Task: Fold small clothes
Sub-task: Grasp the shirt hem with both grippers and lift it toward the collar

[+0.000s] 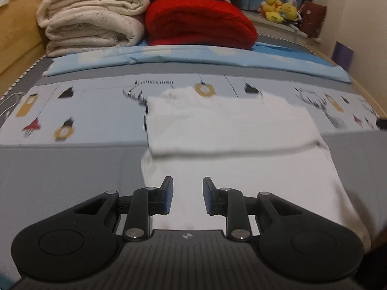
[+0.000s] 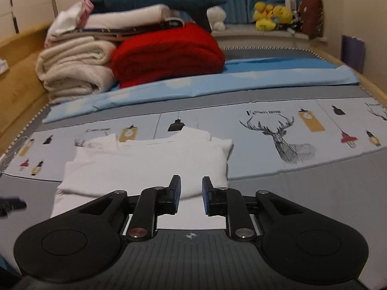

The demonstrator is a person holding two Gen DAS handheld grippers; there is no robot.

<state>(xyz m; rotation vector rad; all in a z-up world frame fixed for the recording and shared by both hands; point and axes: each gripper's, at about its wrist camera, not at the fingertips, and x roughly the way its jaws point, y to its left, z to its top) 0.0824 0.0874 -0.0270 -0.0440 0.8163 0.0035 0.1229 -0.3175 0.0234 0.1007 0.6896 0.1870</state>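
Note:
A small white garment (image 1: pixel 229 130) lies flat on the printed bedsheet (image 1: pixel 96 106), its far part folded over the near part, with a fold edge running across it. My left gripper (image 1: pixel 187 188) is open and empty, just above the garment's near left portion. The garment shows in the right wrist view (image 2: pixel 150 164) too, with its collar at the far side. My right gripper (image 2: pixel 191 188) is open and empty above the garment's near right edge. The left gripper's tip (image 2: pixel 12 205) shows at the left edge of the right wrist view.
A folded light blue sheet (image 2: pixel 193 87) lies across the bed behind the garment. A red blanket (image 2: pixel 169 53) and a pile of cream blankets (image 2: pixel 75 70) stand at the back left. Yellow plush toys (image 2: pixel 271 15) sit on a far ledge. A wooden bed frame (image 2: pixel 19 79) runs along the left.

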